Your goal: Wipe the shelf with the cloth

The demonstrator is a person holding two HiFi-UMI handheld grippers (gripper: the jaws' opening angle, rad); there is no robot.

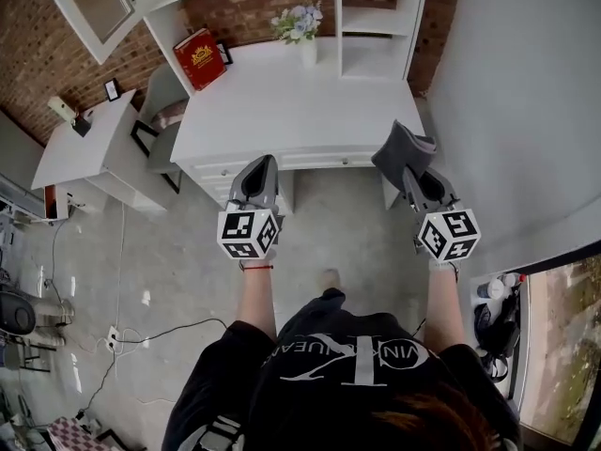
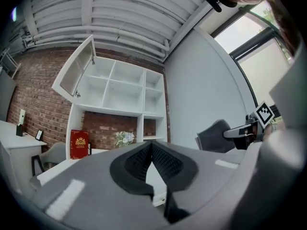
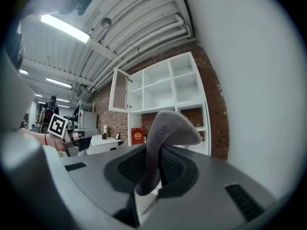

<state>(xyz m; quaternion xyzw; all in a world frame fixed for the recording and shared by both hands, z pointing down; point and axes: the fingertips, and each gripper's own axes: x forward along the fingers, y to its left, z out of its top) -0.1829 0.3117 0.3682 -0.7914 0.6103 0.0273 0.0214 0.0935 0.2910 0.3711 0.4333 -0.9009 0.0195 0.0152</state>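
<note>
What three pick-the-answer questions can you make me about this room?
1. Where is the red book? A) on the floor B) on the white desk C) in a gripper
2. What colour is the cloth? A) grey B) yellow C) green
3. What does the right gripper do? A) hangs open B) grips the book C) clamps the cloth
Answers: 1 B, it stands on the desktop; 2 A, it looks grey in every view; 3 C, the cloth sits pinched between its jaws.
</note>
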